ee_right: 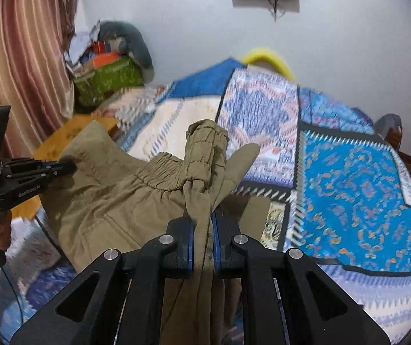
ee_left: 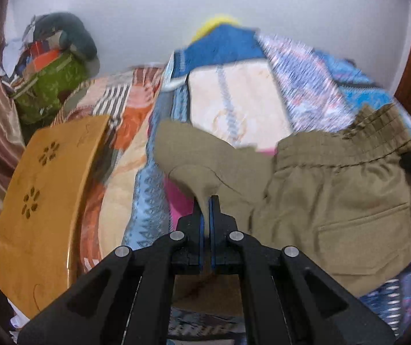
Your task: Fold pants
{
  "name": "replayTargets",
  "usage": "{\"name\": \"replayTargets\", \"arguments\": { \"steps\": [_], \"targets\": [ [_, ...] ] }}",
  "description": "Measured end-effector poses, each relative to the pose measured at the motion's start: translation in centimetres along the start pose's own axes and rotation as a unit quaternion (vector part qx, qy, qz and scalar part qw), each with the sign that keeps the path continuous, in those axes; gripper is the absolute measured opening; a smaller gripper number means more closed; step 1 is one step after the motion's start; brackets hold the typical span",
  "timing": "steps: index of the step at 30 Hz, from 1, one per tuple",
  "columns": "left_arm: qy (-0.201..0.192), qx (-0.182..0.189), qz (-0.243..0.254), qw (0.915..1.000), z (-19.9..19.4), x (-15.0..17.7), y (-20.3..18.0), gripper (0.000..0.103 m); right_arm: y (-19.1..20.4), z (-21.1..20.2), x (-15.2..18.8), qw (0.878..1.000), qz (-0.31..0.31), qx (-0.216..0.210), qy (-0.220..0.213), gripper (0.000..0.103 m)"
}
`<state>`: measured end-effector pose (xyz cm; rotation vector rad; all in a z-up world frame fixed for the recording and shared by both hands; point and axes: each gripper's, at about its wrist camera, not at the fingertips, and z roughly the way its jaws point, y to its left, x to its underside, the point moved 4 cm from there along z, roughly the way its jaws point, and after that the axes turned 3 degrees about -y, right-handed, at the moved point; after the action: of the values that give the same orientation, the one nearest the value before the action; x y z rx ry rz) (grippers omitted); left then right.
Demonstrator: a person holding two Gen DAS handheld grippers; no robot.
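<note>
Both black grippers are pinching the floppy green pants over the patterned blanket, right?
Not quite: the floppy cloth pants are khaki tan, not green. The right wrist view shows it. Both black grippers, the left gripper and the right gripper, do pinch them over the patterned blue blanket.

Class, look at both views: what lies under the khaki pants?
Under the pants lies a patterned blue quilt, with a pink patch showing at the fabric's edge. What the cloth covers directly beneath cannot be seen.
</note>
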<state>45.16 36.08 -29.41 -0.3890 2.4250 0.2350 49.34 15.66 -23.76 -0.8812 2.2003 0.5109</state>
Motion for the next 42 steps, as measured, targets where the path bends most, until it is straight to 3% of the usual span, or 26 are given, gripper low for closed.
{"name": "replayTargets", "arguments": {
  "steps": [6,11,13,17,23,26,30,34,42],
  "targets": [
    [0.074,0.015,-0.038,0.9964,3.5,3.1,1.9,0.007,-1.7,2.2,2.2,0.996,0.034,-0.005,0.084,0.011],
    [0.088,-0.009,-0.024,0.9958,3.7,4.4,2.5,0.021,-2.1,2.3,2.9,0.992,0.035,-0.004,0.117,0.021],
    [0.088,-0.012,-0.022,0.9958,3.1,4.6,2.8,0.023,-2.3,2.0,2.9,0.992,0.036,-0.003,0.119,0.024],
    [0.092,-0.016,-0.022,0.9954,2.1,5.2,3.6,0.023,-2.7,1.0,2.9,0.992,0.022,0.028,0.117,0.043],
    [0.111,-0.053,0.02,0.9922,0.0,6.9,4.0,0.023,-2.0,-3.4,2.4,0.995,0.015,0.034,0.088,0.043],
    [0.111,-0.048,0.011,0.9926,-2.3,7.1,4.1,0.023,-1.0,-6.3,1.7,0.998,0.012,0.027,0.06,0.043],
    [0.056,-0.027,-0.013,0.998,-8.3,5.7,3.7,0.023,0.6,-11.7,0.5,1.0,0.015,0.011,0.01,0.044],
    [-0.025,0.005,-0.033,0.9991,-17.3,3.2,2.4,0.023,2.7,-16.9,-1.0,0.999,-0.004,0.017,-0.044,0.044],
    [-0.171,0.053,-0.034,0.9833,-34.0,1.8,-1.1,0.023,6.7,-27.6,-1.6,0.988,-0.026,0.013,-0.152,0.044]
  ]
}}
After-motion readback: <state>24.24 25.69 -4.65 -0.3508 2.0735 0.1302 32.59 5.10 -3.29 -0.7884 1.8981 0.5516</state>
